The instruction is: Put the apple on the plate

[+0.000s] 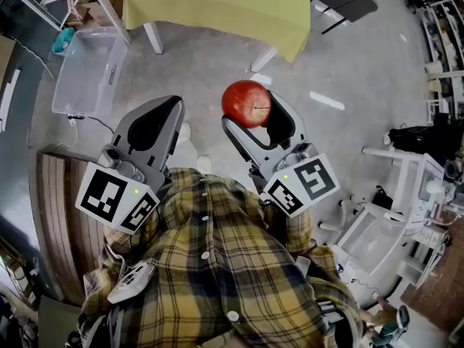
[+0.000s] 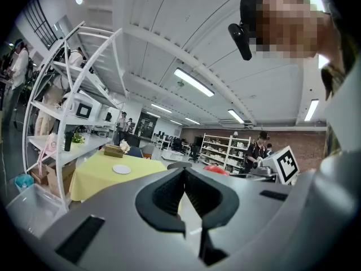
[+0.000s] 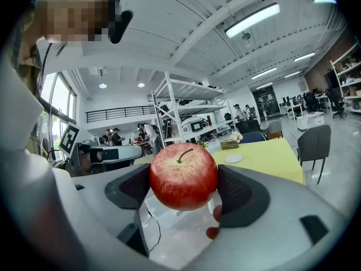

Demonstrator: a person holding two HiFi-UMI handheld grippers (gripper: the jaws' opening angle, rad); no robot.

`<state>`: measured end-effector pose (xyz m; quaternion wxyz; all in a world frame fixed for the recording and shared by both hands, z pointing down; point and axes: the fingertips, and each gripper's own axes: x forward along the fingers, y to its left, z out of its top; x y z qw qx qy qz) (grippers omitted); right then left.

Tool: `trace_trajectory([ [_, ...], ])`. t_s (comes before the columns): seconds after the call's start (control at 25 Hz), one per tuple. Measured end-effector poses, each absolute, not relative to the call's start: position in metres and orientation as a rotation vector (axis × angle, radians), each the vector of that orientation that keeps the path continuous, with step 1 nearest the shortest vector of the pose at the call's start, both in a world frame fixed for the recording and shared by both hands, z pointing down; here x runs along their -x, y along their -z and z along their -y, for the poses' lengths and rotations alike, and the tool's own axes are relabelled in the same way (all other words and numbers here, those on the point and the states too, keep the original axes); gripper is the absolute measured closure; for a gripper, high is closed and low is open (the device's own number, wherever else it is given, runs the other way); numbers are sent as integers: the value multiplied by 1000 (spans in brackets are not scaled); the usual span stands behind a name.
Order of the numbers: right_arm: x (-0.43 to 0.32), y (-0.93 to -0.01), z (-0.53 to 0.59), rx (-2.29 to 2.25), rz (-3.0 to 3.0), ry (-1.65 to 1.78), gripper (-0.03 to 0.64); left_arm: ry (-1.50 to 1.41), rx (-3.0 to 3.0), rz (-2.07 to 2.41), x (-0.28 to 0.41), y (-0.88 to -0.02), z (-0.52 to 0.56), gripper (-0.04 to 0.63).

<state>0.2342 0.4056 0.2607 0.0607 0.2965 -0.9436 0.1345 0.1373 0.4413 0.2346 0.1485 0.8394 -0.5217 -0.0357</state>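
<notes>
A red apple (image 1: 246, 103) with a short stem is clamped between the dark pads of my right gripper (image 1: 251, 113), held in the air above the grey floor. In the right gripper view the apple (image 3: 183, 175) fills the gap of that gripper (image 3: 184, 180). Ahead stands a table under a yellow cloth (image 3: 265, 153), and on it lies a small white plate (image 3: 233, 158). The same plate (image 2: 121, 169) and table (image 2: 96, 179) show in the left gripper view. My left gripper (image 1: 168, 112) is to the left of the apple; its jaws (image 2: 184, 175) meet with nothing between them.
A clear plastic bin (image 1: 88, 71) lies on the floor left of the yellow table (image 1: 217, 6). A dark chair (image 1: 349, 0) stands at the table's right end. White frames and equipment (image 1: 395, 194) crowd the right side. A white shelf rack (image 2: 67, 112) rises beside the table.
</notes>
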Motion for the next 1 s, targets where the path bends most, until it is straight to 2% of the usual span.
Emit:
trace_trajectory([
  [0.6, -132, -259, -289, -961, 2812, -387, 252, 130, -2441, 1434, -33, -236, -321, 588],
  [1.0, -95, -270, -240, -1018, 2756, -426, 252, 117, -2420, 1389, 13, -249, -273, 588],
])
